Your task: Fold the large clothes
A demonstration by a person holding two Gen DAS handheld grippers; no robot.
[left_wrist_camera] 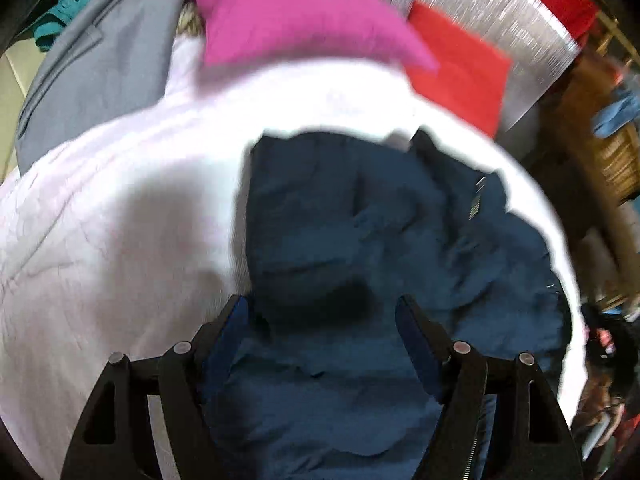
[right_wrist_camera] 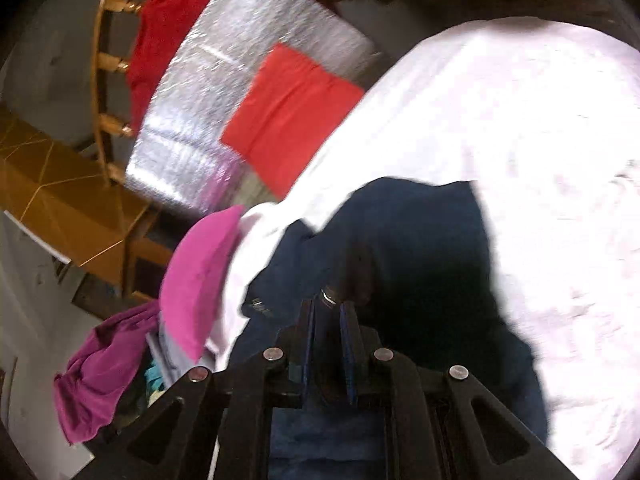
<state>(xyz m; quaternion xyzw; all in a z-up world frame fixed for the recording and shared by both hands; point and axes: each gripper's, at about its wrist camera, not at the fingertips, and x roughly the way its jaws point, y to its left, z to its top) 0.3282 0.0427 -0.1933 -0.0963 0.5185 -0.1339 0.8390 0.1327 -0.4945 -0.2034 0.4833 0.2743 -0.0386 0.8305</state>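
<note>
A dark navy jacket [left_wrist_camera: 360, 240] lies crumpled on a pale white quilt [left_wrist_camera: 100, 220]. My left gripper [left_wrist_camera: 320, 308] is open just above the jacket, its jaws wide apart and nothing between them. In the right wrist view my right gripper [right_wrist_camera: 328, 308] is shut on a fold of the navy jacket [right_wrist_camera: 400, 240], near a metal zipper piece. The white quilt [right_wrist_camera: 520, 160] spreads to the right of it.
A folded pink garment [left_wrist_camera: 300, 12] and a folded red garment [left_wrist_camera: 460, 68] lie at the quilt's far edge, by a silver foil mat [left_wrist_camera: 500, 20]. A grey garment [left_wrist_camera: 100, 64] lies far left. Purple cloth [right_wrist_camera: 100, 380], a wooden chair [right_wrist_camera: 104, 80] and an orange box [right_wrist_camera: 60, 200] stand beside the bed.
</note>
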